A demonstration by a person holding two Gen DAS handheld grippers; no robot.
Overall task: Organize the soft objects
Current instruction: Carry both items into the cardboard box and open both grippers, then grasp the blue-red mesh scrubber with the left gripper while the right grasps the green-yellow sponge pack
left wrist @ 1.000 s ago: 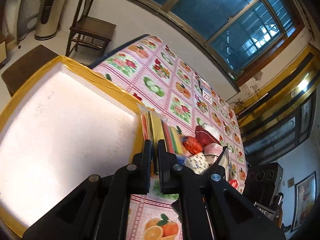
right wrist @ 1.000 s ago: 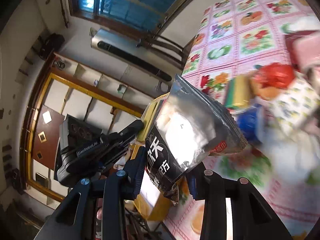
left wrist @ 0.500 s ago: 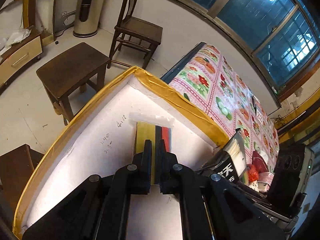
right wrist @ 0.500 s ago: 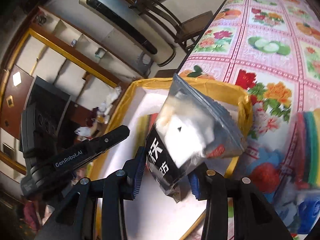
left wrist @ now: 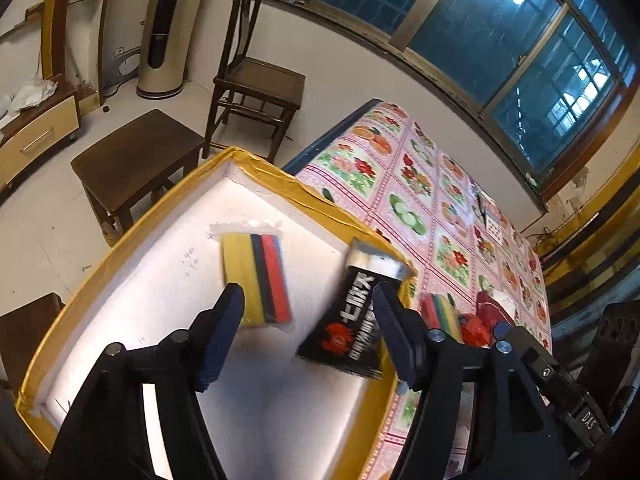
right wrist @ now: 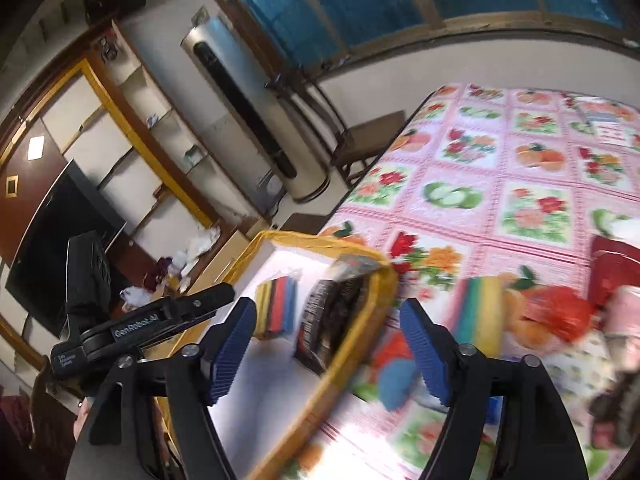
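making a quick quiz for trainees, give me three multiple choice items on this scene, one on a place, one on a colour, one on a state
1. Where does the black packet lie?
A. on a chair
B. in the white box
C. on the floor

2. What colour is the tape on the box's rim?
A. yellow
B. green
C. blue

3. How do the two grippers stand?
A. both shut
B. only the left open
C. both open

Key: 1 B, the packet rests inside the box against its wall, beside the sponge pack. 2 A, yellow tape runs along the rim. 3 C, the left gripper and the right gripper both have jaws spread with nothing between them.
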